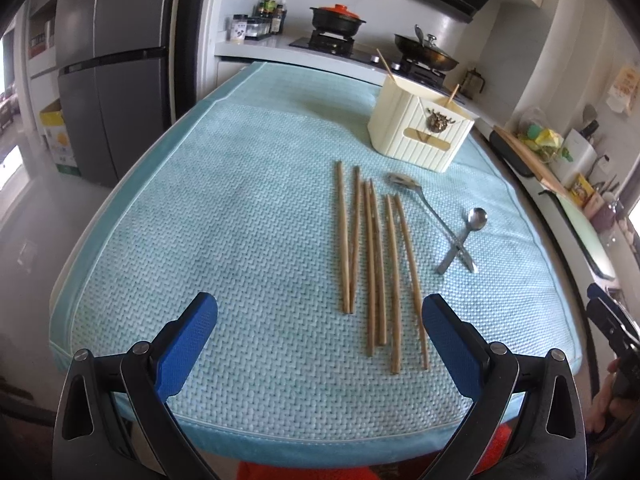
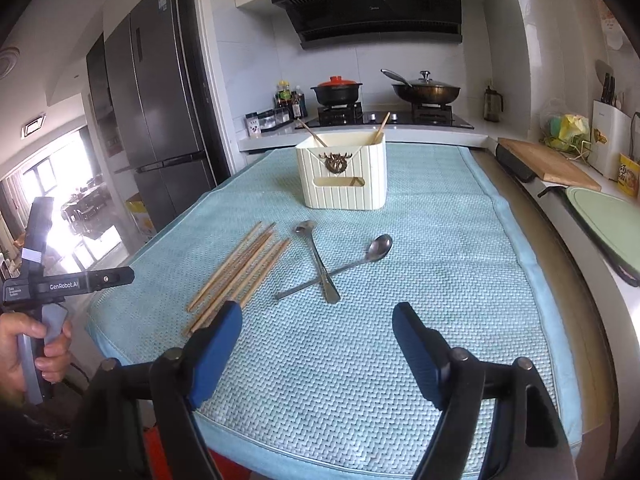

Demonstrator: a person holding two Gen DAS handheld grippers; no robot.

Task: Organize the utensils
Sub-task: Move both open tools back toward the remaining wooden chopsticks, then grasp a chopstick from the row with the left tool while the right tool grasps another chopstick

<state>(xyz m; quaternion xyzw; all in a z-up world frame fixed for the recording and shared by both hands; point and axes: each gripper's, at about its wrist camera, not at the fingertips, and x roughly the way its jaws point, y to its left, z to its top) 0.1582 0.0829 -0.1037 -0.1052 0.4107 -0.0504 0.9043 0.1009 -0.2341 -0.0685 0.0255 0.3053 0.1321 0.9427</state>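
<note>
Several wooden chopsticks (image 1: 376,264) lie side by side on the blue mat (image 1: 240,200); they also show in the right wrist view (image 2: 240,268). Two metal spoons (image 1: 452,228) lie crossed to their right, seen too in the right wrist view (image 2: 332,268). A cream utensil holder (image 1: 420,124) stands behind them with two chopsticks in it, also seen in the right wrist view (image 2: 344,174). My left gripper (image 1: 320,320) is open and empty near the mat's front edge, just before the chopsticks. My right gripper (image 2: 318,320) is open and empty in front of the spoons.
A stove with a black pot (image 2: 336,90) and a wok (image 2: 426,90) is behind the table. A grey fridge (image 2: 160,120) stands at the left. A counter with a cutting board (image 2: 548,164) runs along the right. The left hand-held gripper's body (image 2: 60,284) shows at the left.
</note>
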